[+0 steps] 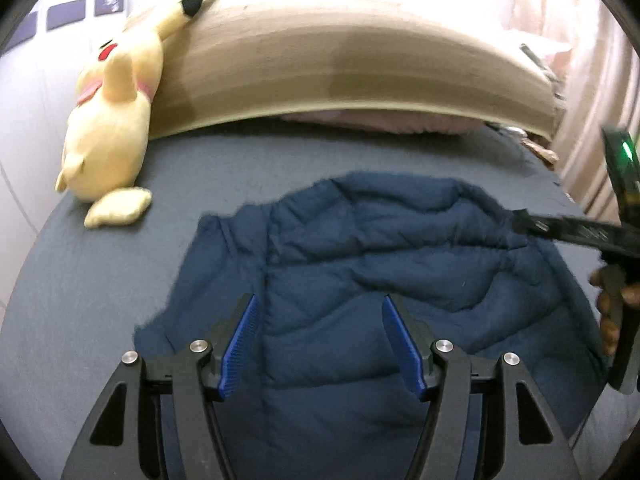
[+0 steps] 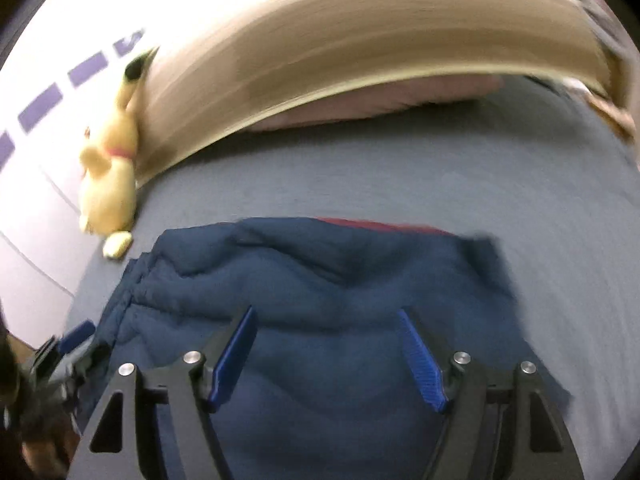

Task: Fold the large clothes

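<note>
A navy quilted puffer jacket (image 1: 360,264) lies bunched on the grey bed sheet (image 1: 100,280). It also shows in the right wrist view (image 2: 320,292), with a strip of red lining (image 2: 376,225) at its far edge. My left gripper (image 1: 319,304) is open above the jacket, blue pads wide apart and empty. My right gripper (image 2: 328,316) is open above the jacket and empty. The right gripper also shows at the right edge of the left wrist view (image 1: 532,226), its finger over the jacket's right side. The left gripper shows at the lower left of the right wrist view (image 2: 76,340).
A yellow plush toy (image 1: 112,120) lies at the bed's far left against the wooden headboard (image 1: 340,64). A pink pillow (image 1: 368,120) sits under the headboard. A white wall is at the left and a pink curtain (image 1: 592,80) at the right.
</note>
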Demonstrator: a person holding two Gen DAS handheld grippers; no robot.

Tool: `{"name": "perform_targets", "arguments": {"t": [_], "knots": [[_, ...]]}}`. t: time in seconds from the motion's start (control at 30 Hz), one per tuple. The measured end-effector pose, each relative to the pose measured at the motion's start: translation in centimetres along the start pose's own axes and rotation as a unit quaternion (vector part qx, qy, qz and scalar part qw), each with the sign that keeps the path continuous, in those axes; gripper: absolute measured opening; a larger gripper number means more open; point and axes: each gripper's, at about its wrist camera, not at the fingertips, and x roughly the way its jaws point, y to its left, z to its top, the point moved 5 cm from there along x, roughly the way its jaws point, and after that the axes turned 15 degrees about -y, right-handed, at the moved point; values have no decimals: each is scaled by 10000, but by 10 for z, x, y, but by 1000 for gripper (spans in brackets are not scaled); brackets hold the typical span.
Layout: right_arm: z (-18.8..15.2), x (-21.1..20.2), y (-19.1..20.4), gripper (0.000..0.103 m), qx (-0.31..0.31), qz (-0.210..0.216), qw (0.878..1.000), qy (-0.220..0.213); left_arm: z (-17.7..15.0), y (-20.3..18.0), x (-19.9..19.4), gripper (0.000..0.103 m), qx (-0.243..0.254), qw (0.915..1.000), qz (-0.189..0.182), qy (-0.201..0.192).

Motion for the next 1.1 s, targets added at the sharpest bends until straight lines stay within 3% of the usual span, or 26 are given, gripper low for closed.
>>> {"name": "perform_targets", "arguments": {"t": [0.13, 0.23, 0.4, 0.53, 0.6, 0.7, 0.77, 0.83, 0.97, 1.1], "knots": [[-3, 55, 24, 76, -662, -768, 9943, 315, -21, 3, 16, 64, 123, 9991, 275, 290], [-8, 76, 21, 84, -715, -1088, 9900, 538, -23, 6, 20, 65, 141, 9988, 314, 346], [3, 40, 8, 85, -219, -486, 9980, 340, -19, 28, -10, 65, -77, 9998, -151, 121], [-7, -39, -59, 85, 628, -141, 9979, -67, -28, 86, -53, 84, -573, 9976, -329, -204], [-26, -73, -109, 88, 1245, -50, 9921, -115, -38, 123, -71, 88, -1098, 9927, -387, -317], [-60, -102, -170, 89, 2021, -132, 9792, -101, -52, 164, -77, 89, -2200, 9731, -673, -100], [-93, -113, -206, 89, 2620, -171, 9649, 17, -58, 170, -74, 89, -2504, 9649, -787, 81], [-113, -119, -217, 89, 2940, -63, 9558, 49, -58, 164, -76, 89, -2338, 9701, -645, 77], [-132, -120, -206, 89, 2982, 332, 9539, 94, -54, 142, -81, 89, -1760, 9840, -241, 102], [-135, -110, -191, 89, 2982, 747, 9515, 125, -52, 125, -77, 89, -1613, 9862, -339, 156]]}}
